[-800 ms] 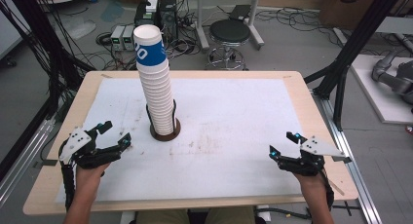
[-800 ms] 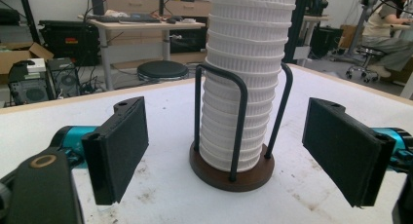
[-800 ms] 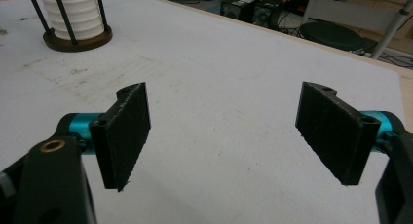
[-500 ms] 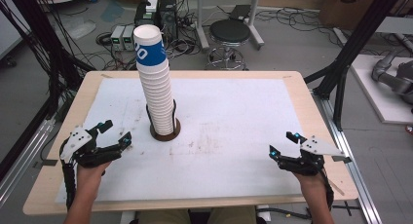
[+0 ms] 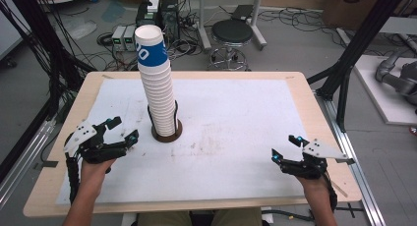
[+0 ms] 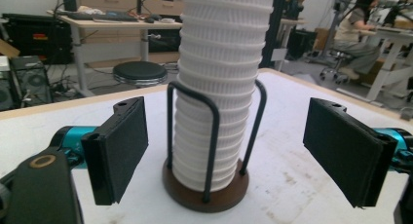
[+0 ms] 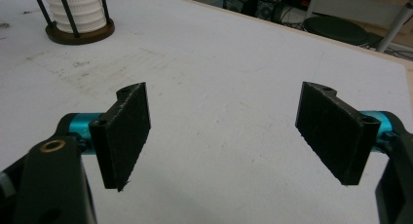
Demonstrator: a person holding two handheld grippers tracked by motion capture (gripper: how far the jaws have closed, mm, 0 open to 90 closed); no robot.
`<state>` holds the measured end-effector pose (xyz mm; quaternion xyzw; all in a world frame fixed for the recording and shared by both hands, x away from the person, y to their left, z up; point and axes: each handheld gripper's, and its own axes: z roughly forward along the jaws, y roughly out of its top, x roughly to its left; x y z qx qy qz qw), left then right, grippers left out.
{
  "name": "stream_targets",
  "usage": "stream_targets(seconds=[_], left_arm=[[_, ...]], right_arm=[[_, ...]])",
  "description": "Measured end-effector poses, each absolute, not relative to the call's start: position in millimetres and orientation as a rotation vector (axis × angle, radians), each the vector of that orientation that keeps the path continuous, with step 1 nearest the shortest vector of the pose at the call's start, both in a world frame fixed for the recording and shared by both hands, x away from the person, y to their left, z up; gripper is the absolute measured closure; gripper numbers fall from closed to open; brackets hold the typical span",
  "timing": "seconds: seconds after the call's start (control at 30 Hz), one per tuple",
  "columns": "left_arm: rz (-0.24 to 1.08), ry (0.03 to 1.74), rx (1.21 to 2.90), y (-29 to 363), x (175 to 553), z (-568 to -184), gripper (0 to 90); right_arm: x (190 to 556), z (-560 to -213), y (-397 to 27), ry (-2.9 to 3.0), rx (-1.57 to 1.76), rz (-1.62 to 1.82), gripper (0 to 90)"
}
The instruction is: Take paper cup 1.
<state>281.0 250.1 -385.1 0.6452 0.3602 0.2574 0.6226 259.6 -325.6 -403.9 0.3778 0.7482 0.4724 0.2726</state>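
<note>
Left gripper (image 5: pixel 124 129) gapes near cup stack (image 5: pixel 156 91) standing in wire holder (image 5: pixel 166 131).

**Tall cup stack stands upright in its holder**

A stack of white ribbed paper cups (image 5: pixel 156 91), the top one banded blue, rises upright from a round brown base with black wire uprights (image 5: pixel 166 133) on the table's left half.
</note>
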Motion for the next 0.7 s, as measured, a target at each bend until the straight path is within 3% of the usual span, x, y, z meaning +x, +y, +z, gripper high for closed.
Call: stream_targets(seconds=[0.7], left_arm=[[0.567,0.709,1.455,231,321,-263,16.2]], right_arm=[[256,-404,-325,2.013,1.015,1.274,20.8]])
